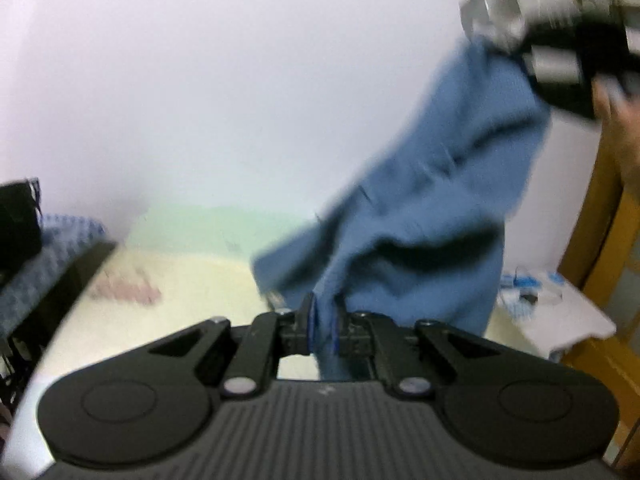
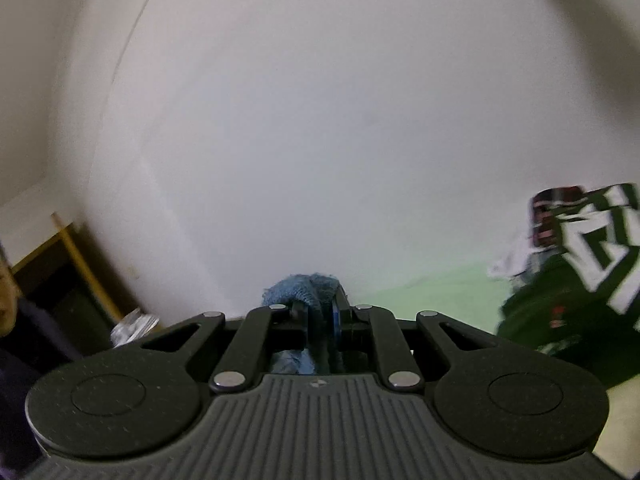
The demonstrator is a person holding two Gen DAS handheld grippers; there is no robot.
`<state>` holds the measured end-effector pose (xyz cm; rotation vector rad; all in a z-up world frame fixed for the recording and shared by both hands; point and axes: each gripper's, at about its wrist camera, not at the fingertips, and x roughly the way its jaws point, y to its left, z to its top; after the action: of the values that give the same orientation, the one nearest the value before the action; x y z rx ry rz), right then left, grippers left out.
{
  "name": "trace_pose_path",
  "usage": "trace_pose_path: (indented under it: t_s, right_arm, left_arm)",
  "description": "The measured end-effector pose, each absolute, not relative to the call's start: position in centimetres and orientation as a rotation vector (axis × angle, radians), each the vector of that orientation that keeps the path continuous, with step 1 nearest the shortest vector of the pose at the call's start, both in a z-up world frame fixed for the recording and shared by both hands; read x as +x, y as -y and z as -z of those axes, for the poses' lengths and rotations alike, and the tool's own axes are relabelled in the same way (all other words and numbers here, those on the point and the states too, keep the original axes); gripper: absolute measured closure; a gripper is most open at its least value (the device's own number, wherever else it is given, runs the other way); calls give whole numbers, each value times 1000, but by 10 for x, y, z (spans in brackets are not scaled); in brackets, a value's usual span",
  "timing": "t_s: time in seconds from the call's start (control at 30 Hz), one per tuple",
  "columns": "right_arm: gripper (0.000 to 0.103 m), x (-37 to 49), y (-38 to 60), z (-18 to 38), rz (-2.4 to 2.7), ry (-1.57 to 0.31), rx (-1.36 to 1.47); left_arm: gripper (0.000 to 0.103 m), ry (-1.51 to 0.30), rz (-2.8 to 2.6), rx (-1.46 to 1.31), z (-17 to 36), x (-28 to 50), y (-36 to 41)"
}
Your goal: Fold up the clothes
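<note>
A blue cloth garment (image 1: 432, 200) hangs in the air, stretched from the lower middle up to the top right of the left wrist view. My left gripper (image 1: 325, 320) is shut on its lower edge, the fabric pinched between the blue pads. Its upper corner is held by my right gripper (image 1: 560, 60), blurred at the top right with a hand (image 1: 618, 120) behind it. In the right wrist view my right gripper (image 2: 320, 316) is shut on a bunched tuft of the same blue cloth (image 2: 300, 286). The rest of the garment is hidden there.
A pale yellow and green bed surface (image 1: 180, 280) lies below. A black object (image 1: 18, 220) on blue patterned fabric sits at the left. A white side table (image 1: 560, 312) with small items and wooden furniture (image 1: 600, 240) stand at the right. A dark green and white clothes pile (image 2: 580, 272) lies at the right.
</note>
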<state>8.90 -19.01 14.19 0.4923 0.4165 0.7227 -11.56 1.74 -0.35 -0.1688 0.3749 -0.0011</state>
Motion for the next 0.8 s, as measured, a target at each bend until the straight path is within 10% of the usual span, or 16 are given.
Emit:
trace_pose_path:
  t_s: [0.37, 0.63, 0.8]
  right_arm:
    - [91, 113, 187, -68, -508, -616, 453]
    - [91, 101, 220, 12, -317, -779, 274]
    - [78, 94, 229, 47, -242, -864, 80]
  left_arm:
    - [96, -556, -95, -88, 53, -100, -24]
    - [62, -708, -86, 31, 121, -94, 20]
    - [61, -688, -128, 177, 140, -88, 36]
